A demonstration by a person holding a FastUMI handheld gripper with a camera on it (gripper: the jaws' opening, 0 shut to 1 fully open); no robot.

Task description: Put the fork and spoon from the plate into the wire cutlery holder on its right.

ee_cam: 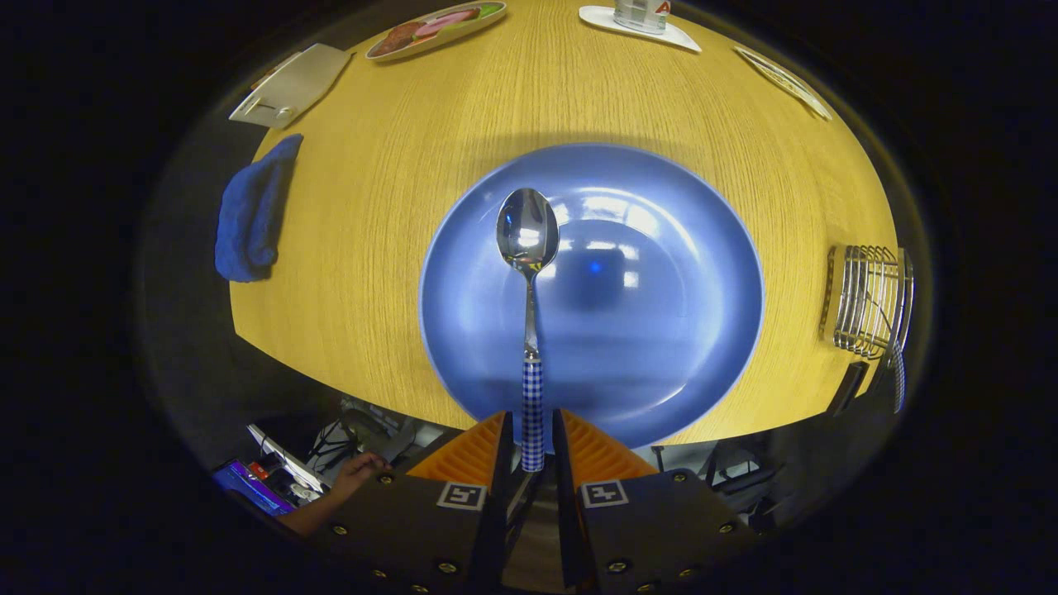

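Note:
My gripper (530, 426) is shut on the spoon (529, 273), both fingers pressing its blue-and-white checked handle. The steel bowl of the spoon points away from me, held over the blue plate (661, 330). The plate lies on the round wooden table (372, 207) just beyond the fingers. The wire cutlery holder (868, 302) stands to the right of the plate near the table's edge; a checked handle, seemingly the fork's (898, 372), pokes out of it.
A blue cloth (252, 211) lies left of the plate at the table's edge. Beyond it sit a grey board (291, 84) and an oval plate of food (434, 29). A white tray with a container (640, 21) stands at the back. A person's hand (355, 475) shows below the table.

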